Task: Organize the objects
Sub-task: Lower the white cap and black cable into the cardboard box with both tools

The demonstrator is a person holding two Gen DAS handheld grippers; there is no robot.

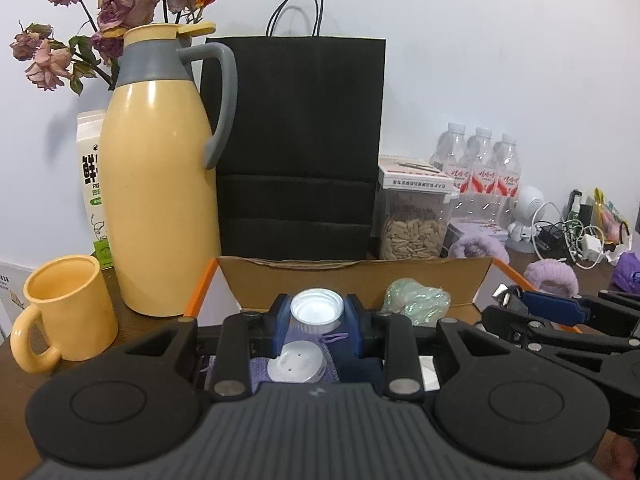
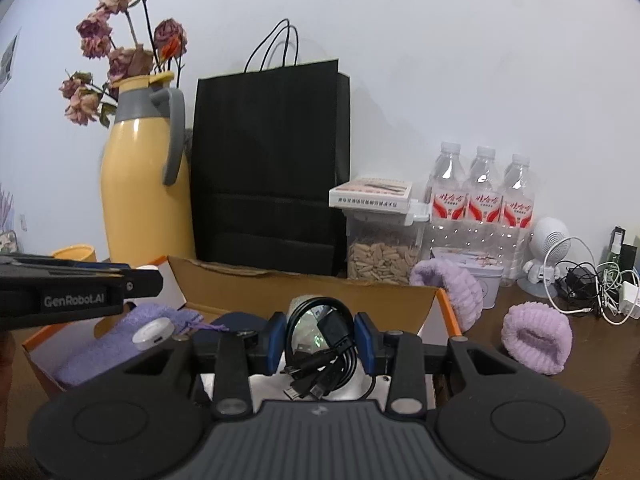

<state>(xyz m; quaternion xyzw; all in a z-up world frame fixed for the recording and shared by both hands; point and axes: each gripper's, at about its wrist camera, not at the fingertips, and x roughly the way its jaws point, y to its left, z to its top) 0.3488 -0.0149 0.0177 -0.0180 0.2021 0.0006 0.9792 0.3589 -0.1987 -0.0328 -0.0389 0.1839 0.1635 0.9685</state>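
The left gripper (image 1: 317, 322) grips a small white cap (image 1: 317, 311), and the right gripper (image 2: 320, 343) squeezes a coiled black cable (image 2: 322, 350) — both hang over the cardboard box (image 2: 304, 286). Inside the box lie a purple cloth (image 2: 120, 340) and a white round disc (image 2: 153, 333). The cable's loose plugs could catch on the box wall, and the smooth cap could slip out if the hand tips — it might roll off beside the box.

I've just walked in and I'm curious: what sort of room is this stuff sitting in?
Probably a home or dorm room, on a cluttered wooden table against a plain wall: a yellow thermos jug with a matching mug, dried roses and bottled water.
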